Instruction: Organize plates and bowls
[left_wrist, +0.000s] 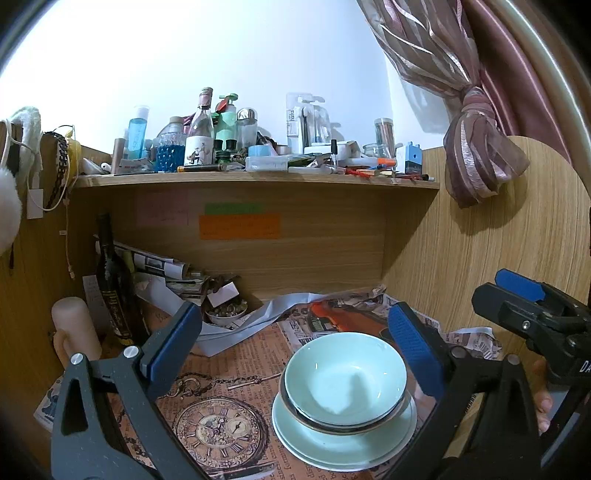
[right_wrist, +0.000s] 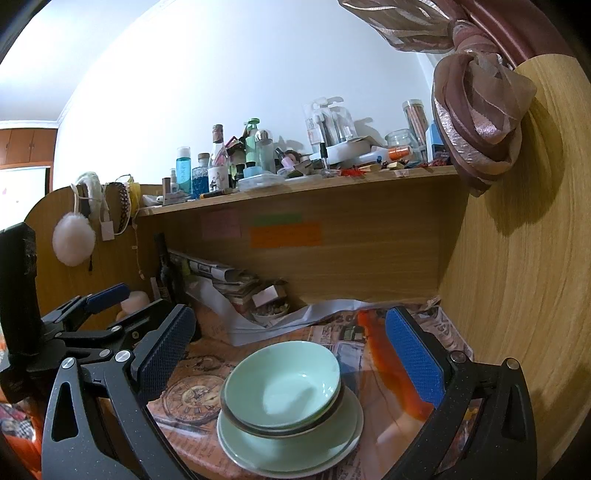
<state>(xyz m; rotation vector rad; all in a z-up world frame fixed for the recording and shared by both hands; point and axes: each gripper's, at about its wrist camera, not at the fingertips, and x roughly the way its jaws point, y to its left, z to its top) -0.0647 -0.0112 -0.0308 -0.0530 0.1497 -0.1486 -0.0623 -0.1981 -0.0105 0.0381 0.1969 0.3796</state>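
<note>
Both jaws wide, empty; stacked bowls on plates; bottle left.

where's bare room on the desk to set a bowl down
Free: the patch over the clock print, left of the stacked bowls and plates; also the orange print between the stack and the right side panel. Crowded: back left corner, with the dark bottle and papers.

Open table left of the stacked bowls; wine bottle, paper pile and shelf crowd the back.
</note>
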